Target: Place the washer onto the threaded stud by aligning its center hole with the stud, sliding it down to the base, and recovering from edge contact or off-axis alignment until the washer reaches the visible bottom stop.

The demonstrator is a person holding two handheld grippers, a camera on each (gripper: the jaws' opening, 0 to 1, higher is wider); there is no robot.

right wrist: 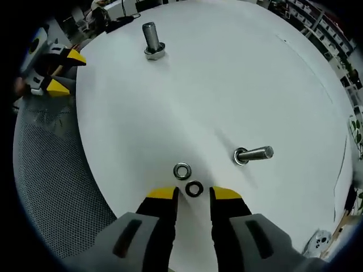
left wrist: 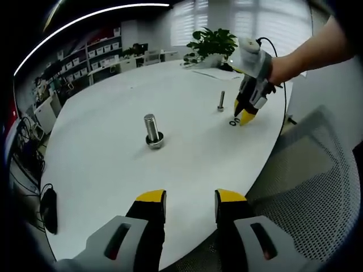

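Note:
Two washers lie on the white table [right wrist: 238, 79]: a dark one [right wrist: 194, 188] right in front of my right gripper [right wrist: 194, 195], and a silver one [right wrist: 182, 170] just beyond it. The right gripper stands open, its yellow tips either side of the dark washer without holding it. A small threaded stud [right wrist: 254, 154] stands a little past them to the right. A larger stud with a nut at its base [right wrist: 152, 39] stands farther off. In the left gripper view, my left gripper [left wrist: 190, 198] hangs open and empty over the table's near edge, with the larger stud [left wrist: 153, 130], small stud [left wrist: 221, 101], washers [left wrist: 233, 122] and right gripper [left wrist: 245, 116] ahead.
A grey mesh chair [left wrist: 306, 187] sits by the table's near edge. A potted plant [left wrist: 212, 42] and papers are at the far side. A dark mouse [left wrist: 48, 209] lies at the left rim. Shelves line the back wall.

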